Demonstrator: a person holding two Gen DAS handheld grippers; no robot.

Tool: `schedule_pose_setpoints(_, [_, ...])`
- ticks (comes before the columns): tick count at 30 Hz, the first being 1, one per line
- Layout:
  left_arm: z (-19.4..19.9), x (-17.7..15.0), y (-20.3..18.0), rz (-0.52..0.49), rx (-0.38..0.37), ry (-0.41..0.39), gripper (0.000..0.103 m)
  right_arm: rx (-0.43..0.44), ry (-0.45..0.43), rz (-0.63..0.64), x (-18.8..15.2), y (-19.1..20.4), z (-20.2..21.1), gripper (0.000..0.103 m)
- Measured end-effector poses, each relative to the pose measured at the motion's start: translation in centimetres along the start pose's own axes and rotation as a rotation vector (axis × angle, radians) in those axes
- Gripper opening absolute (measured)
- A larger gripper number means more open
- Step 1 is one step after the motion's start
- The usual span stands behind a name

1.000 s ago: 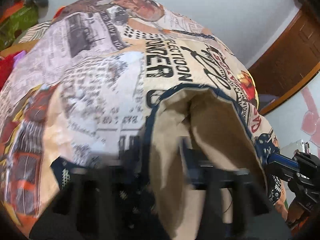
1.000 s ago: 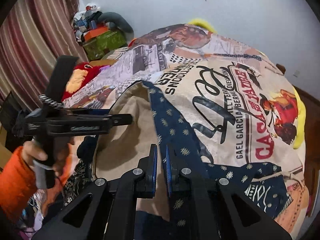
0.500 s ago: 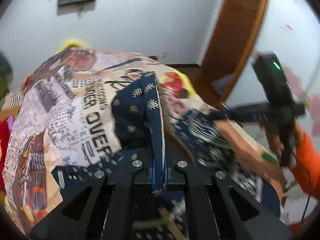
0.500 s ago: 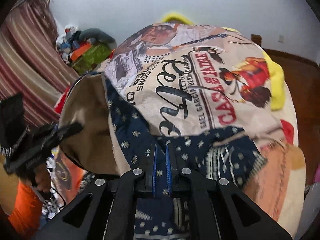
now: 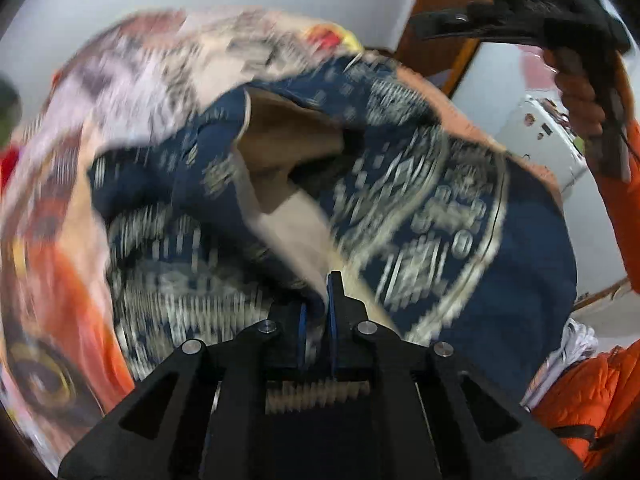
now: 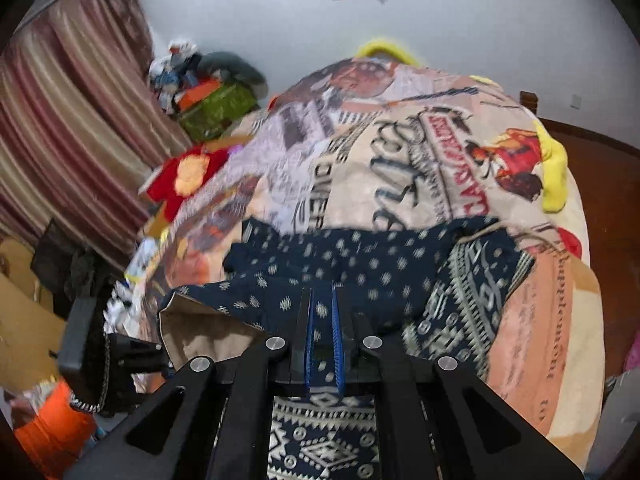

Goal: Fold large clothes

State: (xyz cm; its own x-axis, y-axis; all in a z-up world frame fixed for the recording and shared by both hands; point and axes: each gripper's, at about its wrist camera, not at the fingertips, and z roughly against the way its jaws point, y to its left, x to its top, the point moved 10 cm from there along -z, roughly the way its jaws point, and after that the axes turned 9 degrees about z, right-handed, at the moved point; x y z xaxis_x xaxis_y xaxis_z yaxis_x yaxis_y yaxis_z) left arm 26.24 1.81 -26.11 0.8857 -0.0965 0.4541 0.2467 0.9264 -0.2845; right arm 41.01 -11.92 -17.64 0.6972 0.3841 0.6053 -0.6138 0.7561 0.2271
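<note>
A large navy garment with white patterns and a tan lining (image 5: pixel 420 200) (image 6: pixel 360 264) lies bunched on the printed blanket. My left gripper (image 5: pixel 318 300) is shut on a tan-lined edge of the garment; this view is blurred by motion. My right gripper (image 6: pixel 322 308) is shut on a navy dotted fold of the garment, low over the near part of the bed. The other gripper shows at the upper right of the left wrist view (image 5: pixel 520 24) and at the lower left of the right wrist view (image 6: pixel 92 340).
The printed blanket (image 6: pixel 420 140) covers the bed. A red plush (image 6: pixel 188 176), a green box (image 6: pixel 216 110) and clutter lie at the left by the striped curtain (image 6: pixel 68 132). A wooden door (image 5: pixel 436 12) stands at the right.
Both grippers have brought the raised garment down onto the bed. The fold that stood upright now lies bunched low over the blanket, tan lining partly showing.
</note>
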Motion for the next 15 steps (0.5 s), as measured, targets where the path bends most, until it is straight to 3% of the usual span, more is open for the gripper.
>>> schedule_pose_setpoints(3, [1.5,-0.8,1.2,0.059,0.012,-0.009,0.038,-0.032,0.036,0.069,-2.3,1.6,-1.1,0.005])
schedule_pose_setpoints(4, [2.4,-0.7,1.4,0.077,0.022,-0.026,0.055,-0.042,0.044,0.097,-3.2,2.1,-1.4,0.005])
schedule_pose_setpoints(5, [3.6,0.0,1.7,0.095,0.027,-0.066,0.064,-0.049,0.053,0.119,-4.0,2.5,-1.7,0.005])
schedule_pose_setpoints(10, [5.5,3.7,3.1,0.114,0.107,-0.166,0.068,-0.057,0.073,0.146,-7.0,3.2,-1.6,0.005])
schedule_pose_setpoints(15, [2.6,6.6,3.7,0.082,0.179,-0.171,0.064,-0.059,0.035,0.096,-8.2,2.4,0.3,0.005])
